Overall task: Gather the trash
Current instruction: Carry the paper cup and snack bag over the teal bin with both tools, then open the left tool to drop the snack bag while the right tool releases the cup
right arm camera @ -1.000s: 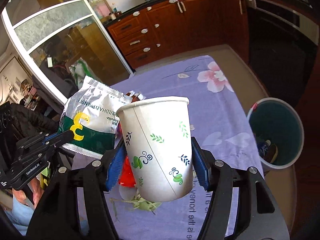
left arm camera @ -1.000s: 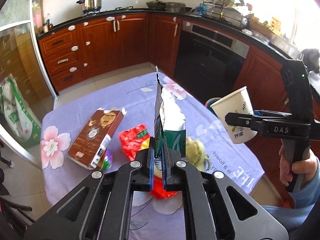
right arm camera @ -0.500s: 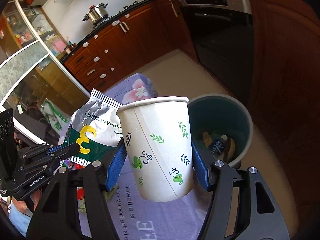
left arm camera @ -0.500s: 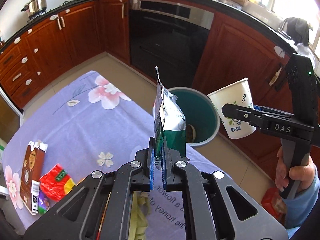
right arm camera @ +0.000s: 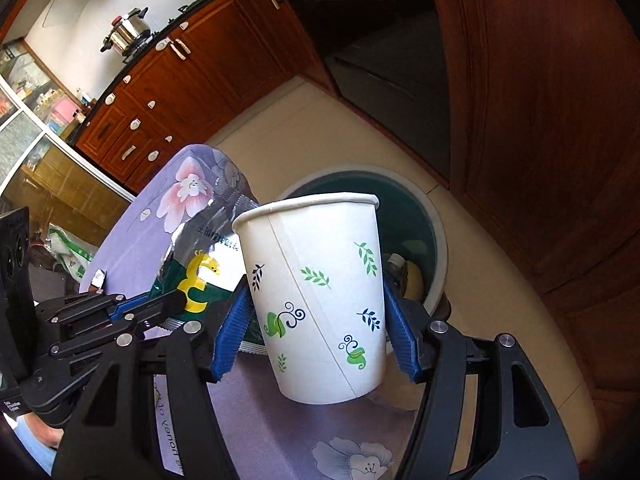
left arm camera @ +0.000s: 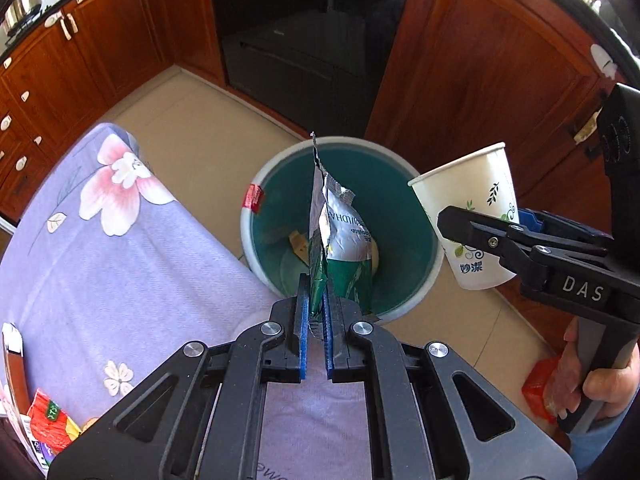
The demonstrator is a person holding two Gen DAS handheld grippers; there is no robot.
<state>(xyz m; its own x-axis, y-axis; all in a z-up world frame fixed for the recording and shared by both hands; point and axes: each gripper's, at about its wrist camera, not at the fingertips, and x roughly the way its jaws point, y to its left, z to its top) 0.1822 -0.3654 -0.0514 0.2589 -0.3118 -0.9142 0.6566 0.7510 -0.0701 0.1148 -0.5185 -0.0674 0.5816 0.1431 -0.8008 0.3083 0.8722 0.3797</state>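
Observation:
My left gripper (left arm camera: pixel 316 300) is shut on a silver and green snack bag (left arm camera: pixel 340 236), held edge-on above the green trash bin (left arm camera: pixel 400 184) on the floor. The bin holds some rubbish at its bottom. My right gripper (right arm camera: pixel 316 320) is shut on a white paper cup (right arm camera: pixel 320 292) with leaf prints, upright and slightly tilted, in front of the bin's (right arm camera: pixel 438 240) near rim. In the left wrist view the cup (left arm camera: pixel 472 208) hangs to the right of the bin in the right gripper (left arm camera: pixel 472 236). The snack bag (right arm camera: pixel 200 256) and left gripper (right arm camera: pixel 160 304) show at the left of the right wrist view.
The table with a lilac flowered cloth (left arm camera: pixel 120 264) lies left of the bin; a red wrapper (left arm camera: pixel 50 424) and a brown carton (left arm camera: pixel 16 364) rest at its far edge. Wooden cabinets (left arm camera: pixel 480 80) and a dark oven (left arm camera: pixel 304 40) stand behind the bin. A hand (left arm camera: pixel 600 384) grips the right tool.
Both grippers swung right from above the table to over the bin and sank, still gripping the bag and the cup. The bin now fills the middle of both views.

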